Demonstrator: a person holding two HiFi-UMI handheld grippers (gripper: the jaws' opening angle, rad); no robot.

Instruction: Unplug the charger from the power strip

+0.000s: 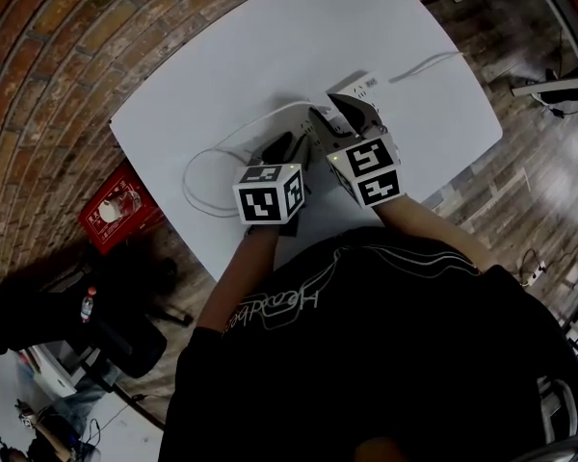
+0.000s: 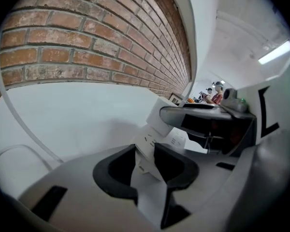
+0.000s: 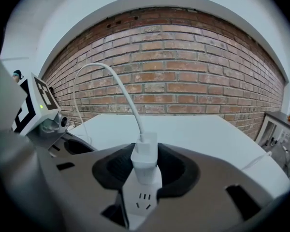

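Observation:
On the white table [image 1: 222, 75] lies a white power strip [image 1: 366, 87] with a white charger [image 3: 145, 158] standing plugged into it. The charger's cable [image 3: 111, 81] arches up and runs off in a loop [image 1: 197, 176] over the table. My right gripper [image 3: 145, 170] is shut on the charger, one black pad on each side of its body. My left gripper [image 2: 145, 161] is shut on the power strip [image 2: 157, 129], which runs between its jaws. In the head view both grippers sit side by side, left [image 1: 281, 150] and right [image 1: 352, 114], largely covering the strip.
The strip's own cord [image 1: 424, 65] trails right toward the table edge. A red crate [image 1: 120, 210] and a black chair [image 1: 116, 325] stand on the floor left of the table. A brick wall [image 3: 183, 66] rises beyond the far edge.

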